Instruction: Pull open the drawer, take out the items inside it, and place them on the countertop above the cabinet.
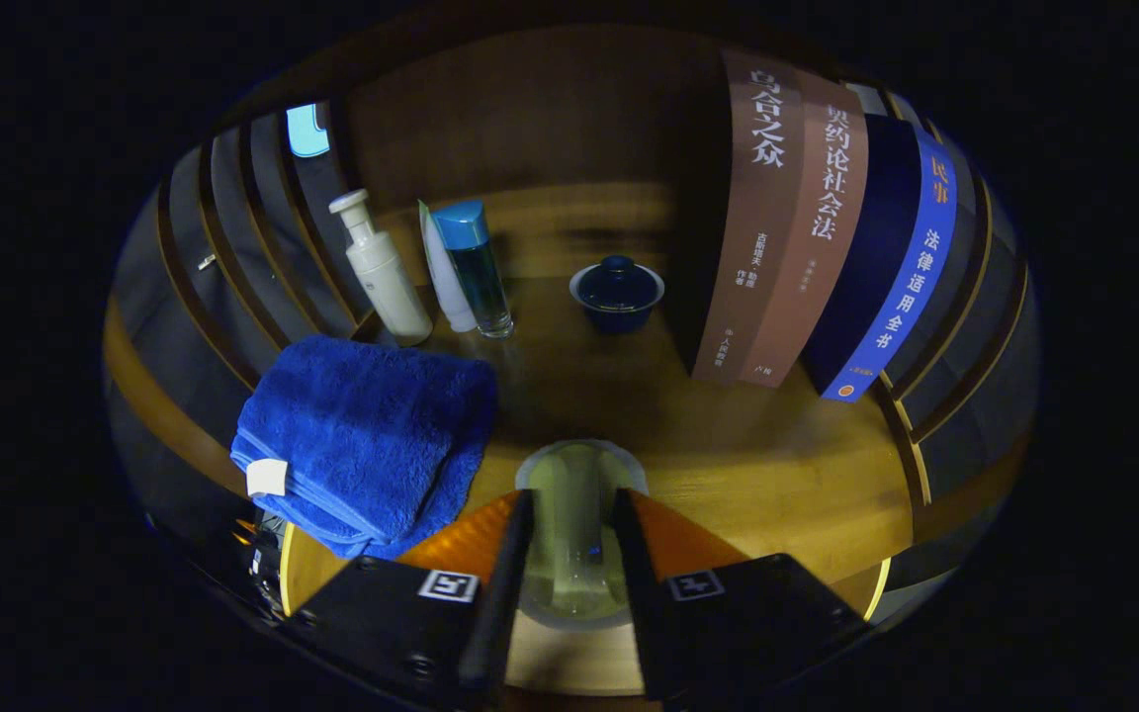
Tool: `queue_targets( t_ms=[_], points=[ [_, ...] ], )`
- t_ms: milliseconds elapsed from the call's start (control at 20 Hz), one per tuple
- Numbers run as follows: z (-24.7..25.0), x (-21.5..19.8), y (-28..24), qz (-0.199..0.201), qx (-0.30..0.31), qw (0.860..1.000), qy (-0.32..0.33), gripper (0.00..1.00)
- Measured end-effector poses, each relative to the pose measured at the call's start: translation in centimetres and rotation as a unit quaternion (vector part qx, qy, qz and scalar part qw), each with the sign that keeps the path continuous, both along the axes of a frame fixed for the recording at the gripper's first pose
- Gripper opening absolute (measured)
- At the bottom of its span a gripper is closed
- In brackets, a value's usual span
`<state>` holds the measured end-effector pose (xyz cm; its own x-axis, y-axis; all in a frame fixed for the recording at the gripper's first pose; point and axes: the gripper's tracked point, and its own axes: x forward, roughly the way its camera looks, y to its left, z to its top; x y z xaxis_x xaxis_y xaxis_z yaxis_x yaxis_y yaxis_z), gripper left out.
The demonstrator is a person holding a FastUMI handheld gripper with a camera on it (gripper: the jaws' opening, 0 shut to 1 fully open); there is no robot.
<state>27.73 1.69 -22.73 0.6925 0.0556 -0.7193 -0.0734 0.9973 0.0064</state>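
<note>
Clear glass cup [574, 514] sits between the fingers of the gripper [574, 539], both pressing its sides, over the wooden countertop [777, 465] near its front edge. Folded blue towel [367, 435] with a white tag lies at the front left. Toward the back: white pump bottle [382, 269], white tube [446, 272], blue-capped clear bottle [473, 267], dark blue lidded bowl [617, 292]. Books [807, 227] stand on the right, spines in Chinese script, one reading 乌合之众.
</note>
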Motion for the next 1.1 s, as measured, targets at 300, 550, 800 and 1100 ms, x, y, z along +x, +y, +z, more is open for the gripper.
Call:
queue_targets(
  t_ms=[300, 550, 800, 1100],
  points=[
    [2.3, -1.2, 0.4, -0.002, 0.005, 0.999, -0.037, 1.00],
    [5.5, -4.9, 1.0, 0.002, 0.000, 0.992, -0.130, 1.00],
    [10.2, -12.2, 1.2, 0.012, -0.012, 0.964, -0.266, 1.00],
    [13.3, -22.4, 0.3, -0.012, -0.019, 0.924, -0.381, 0.99]
  ],
)
